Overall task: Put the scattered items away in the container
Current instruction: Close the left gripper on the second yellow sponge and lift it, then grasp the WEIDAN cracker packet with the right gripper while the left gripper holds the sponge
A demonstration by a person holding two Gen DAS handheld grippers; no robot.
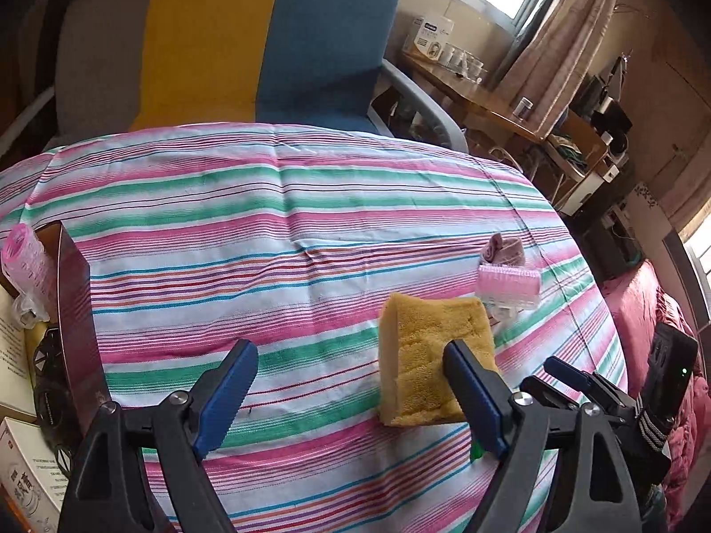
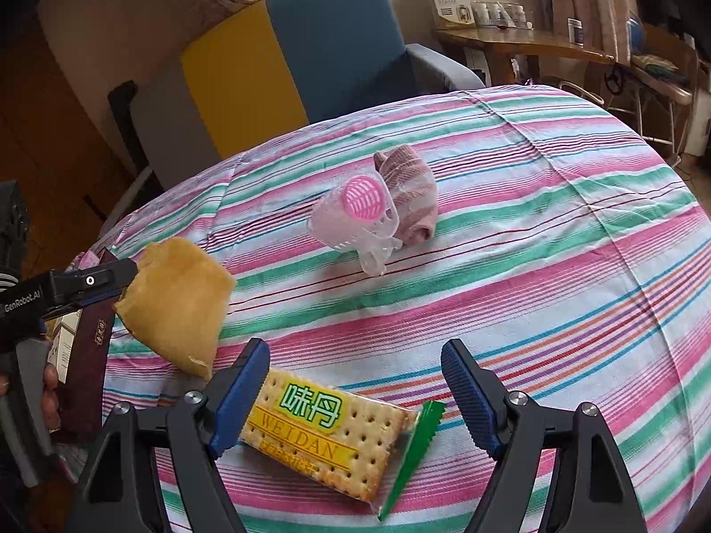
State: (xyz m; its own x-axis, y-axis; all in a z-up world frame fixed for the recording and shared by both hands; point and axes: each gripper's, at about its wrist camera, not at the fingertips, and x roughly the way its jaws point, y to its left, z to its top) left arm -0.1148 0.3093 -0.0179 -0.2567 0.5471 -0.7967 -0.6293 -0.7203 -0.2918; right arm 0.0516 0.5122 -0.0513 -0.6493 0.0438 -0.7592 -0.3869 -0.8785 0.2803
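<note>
My right gripper (image 2: 355, 393) hangs just above a striped cloth covering the tabletop (image 2: 555, 231), its blue-padded jaws spread apart. Between them lies a cracker packet (image 2: 329, 435) with green Chinese characters and the word WEIDAN, untouched by either pad. At the left edge my left gripper (image 2: 122, 282) reaches in, with a yellow sponge (image 2: 177, 306) at its tip, raised off the cloth. Below it stands a dark maroon box (image 2: 86, 355). Farther back on the cloth a pink hair roller (image 2: 355, 217) lies against a folded pinkish sock (image 2: 411, 195). Behind the tabletop stands a blue and yellow chair (image 2: 302, 53).
</note>
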